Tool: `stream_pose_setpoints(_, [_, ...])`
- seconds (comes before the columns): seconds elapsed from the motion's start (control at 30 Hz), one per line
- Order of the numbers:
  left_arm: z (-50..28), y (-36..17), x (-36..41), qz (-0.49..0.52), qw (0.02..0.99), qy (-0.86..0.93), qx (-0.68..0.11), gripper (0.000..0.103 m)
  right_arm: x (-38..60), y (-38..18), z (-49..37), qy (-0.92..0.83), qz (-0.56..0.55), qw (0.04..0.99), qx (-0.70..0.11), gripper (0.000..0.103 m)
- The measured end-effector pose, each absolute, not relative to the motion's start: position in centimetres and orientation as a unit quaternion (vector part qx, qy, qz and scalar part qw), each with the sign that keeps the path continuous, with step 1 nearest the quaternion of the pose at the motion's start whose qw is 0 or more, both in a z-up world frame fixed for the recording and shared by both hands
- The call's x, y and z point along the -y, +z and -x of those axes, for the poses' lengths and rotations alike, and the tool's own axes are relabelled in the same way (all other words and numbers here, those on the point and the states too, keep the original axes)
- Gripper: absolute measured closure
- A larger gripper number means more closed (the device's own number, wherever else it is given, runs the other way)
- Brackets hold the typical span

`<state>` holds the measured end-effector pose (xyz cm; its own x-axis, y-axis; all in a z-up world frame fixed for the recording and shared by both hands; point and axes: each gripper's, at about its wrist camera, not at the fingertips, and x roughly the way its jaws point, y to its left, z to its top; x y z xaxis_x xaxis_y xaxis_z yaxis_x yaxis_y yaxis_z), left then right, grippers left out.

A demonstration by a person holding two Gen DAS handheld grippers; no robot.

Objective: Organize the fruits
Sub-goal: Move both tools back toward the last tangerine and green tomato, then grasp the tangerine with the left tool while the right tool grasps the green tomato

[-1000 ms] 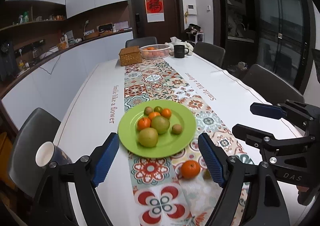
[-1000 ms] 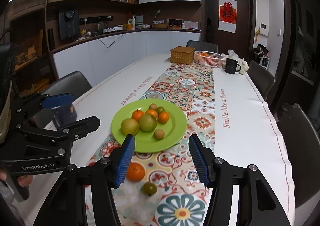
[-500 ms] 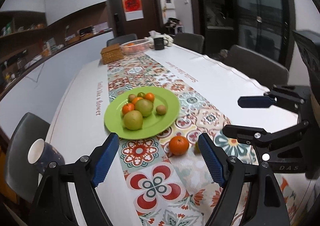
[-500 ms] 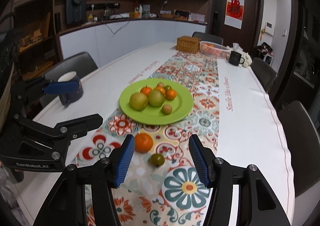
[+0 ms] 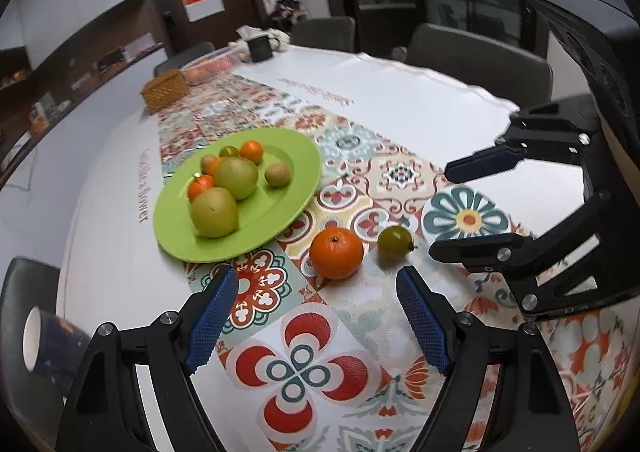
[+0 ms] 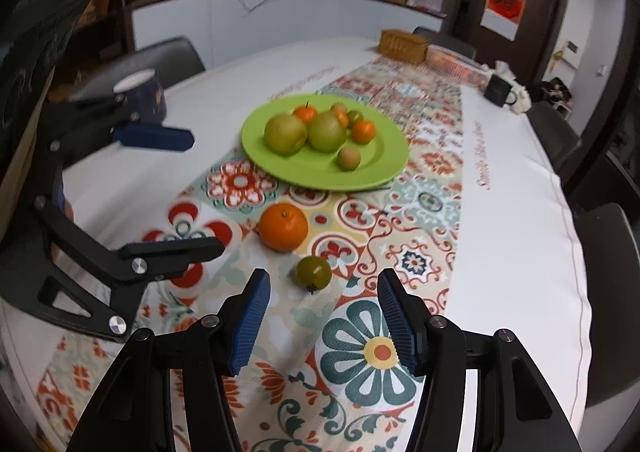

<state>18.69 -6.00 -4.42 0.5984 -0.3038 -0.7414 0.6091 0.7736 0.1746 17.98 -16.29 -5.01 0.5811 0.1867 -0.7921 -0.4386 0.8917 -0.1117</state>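
A green plate (image 5: pixel 296 188) (image 6: pixel 384 168) on the patterned runner carries several fruits: two large green ones, small oranges and small brownish ones. In front of it lie a loose orange (image 5: pixel 337 253) (image 6: pixel 283 226) and a small green fruit (image 5: pixel 395 240) (image 6: pixel 313 272) on the runner. My left gripper (image 5: pixel 316 312) hangs open just short of the orange, nothing between its blue pads. My right gripper (image 6: pixel 323 316) is open too, with the small green fruit a little beyond its fingertips. Each gripper also shows from the side in the other's view, the right (image 5: pixel 472 208), the left (image 6: pixel 200 192).
A dark mug (image 5: pixel 44 348) (image 6: pixel 142 94) stands near the table's left edge. At the far end are a wicker box (image 5: pixel 165 89), a white basket (image 6: pixel 454 64) of fruit and a black mug (image 5: pixel 260 48). Grey chairs (image 5: pixel 476 52) ring the table.
Both grippers have sunk toward the table and closed in on the two loose fruits, which now look larger and nearer. The jaws have kept the same width.
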Motion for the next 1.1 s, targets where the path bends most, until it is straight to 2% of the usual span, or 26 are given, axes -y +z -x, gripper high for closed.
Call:
stream_pose_setpoints(0.23, [-20.6, -6.1, 7.0, -0.234, 0.844, -0.297, -0.380, 0.022, 15.6, -7.1, -19.9, 0.206, 0.178, 0.851, -0.449, 0.046])
stream_pose_setpoints(0.47, [-23.2, -7.2, 7.7, -0.214, 0.836, -0.309, -0.400, 0.022, 15.9, -8.4, -21.7, 0.212, 0.164, 0.844, -0.464, 0.047])
stream_pose_setpoints(0.63, [-24.4, -8.0, 7.9, -0.203, 0.831, -0.310, -0.414, 0.024, 16.3, -9.2, -22.6, 0.213, 0.154, 0.841, -0.472, 0.053])
stream_pose_setpoints(0.9, [-25.3, -8.9, 8.2, -0.173, 0.829, -0.309, -0.433, 0.042, 16.8, -10.1, -23.3, 0.218, 0.130, 0.840, -0.480, 0.063])
stream_pose_setpoints(1.0, [-25.4, -9.3, 8.3, -0.155, 0.824, -0.309, -0.449, 0.052, 17.0, -10.1, -23.3, 0.222, 0.117, 0.841, -0.480, 0.072])
stream_pose_setpoints(1.07, [-25.4, -9.6, 8.3, -0.142, 0.821, -0.306, -0.460, 0.061, 17.0, -10.1, -23.2, 0.220, 0.113, 0.843, -0.477, 0.073])
stream_pose_setpoints(1.1, [-25.4, -9.7, 8.2, -0.126, 0.822, -0.302, -0.466, 0.061, 17.1, -10.1, -23.2, 0.220, 0.110, 0.844, -0.476, 0.073])
